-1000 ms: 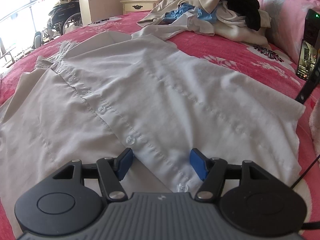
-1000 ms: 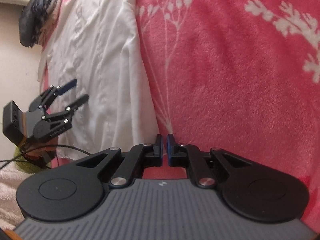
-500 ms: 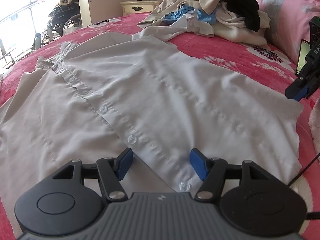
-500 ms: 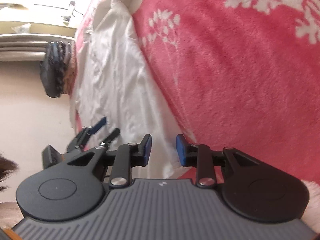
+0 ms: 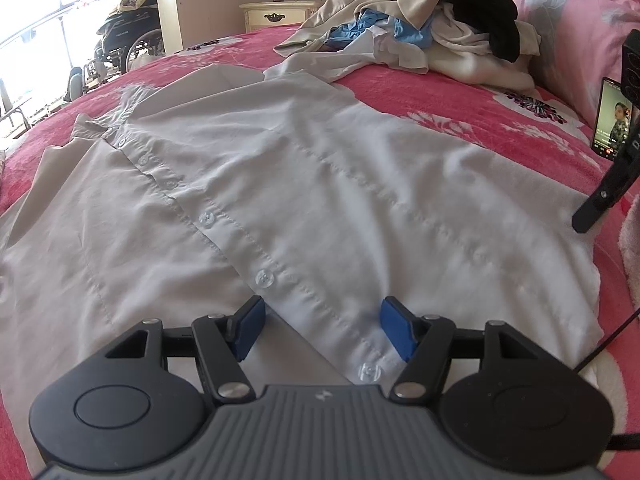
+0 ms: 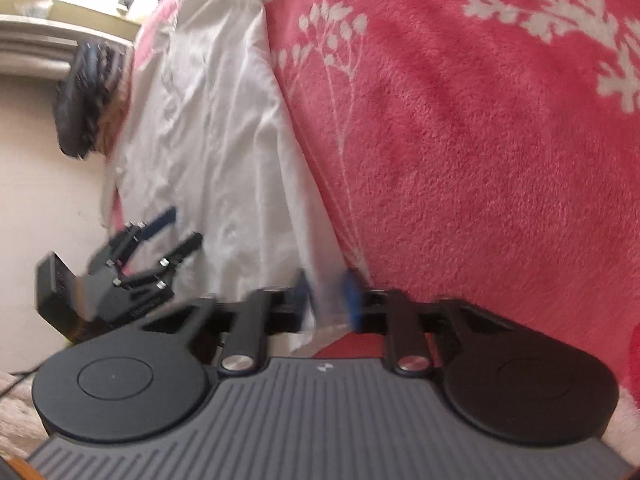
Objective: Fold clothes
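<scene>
Shirt (image 6: 224, 152) corner lies between right claw (image 6: 326, 300) pads.

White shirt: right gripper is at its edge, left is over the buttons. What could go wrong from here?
The right gripper's jaws have just been closing with only the white shirt's thin edge between them; it may slip out. The left gripper is open over the button placket, holding nothing: a one-sided pull could skew the shirt. The far sleeve reaches the clothes pile and might drag it.
</scene>
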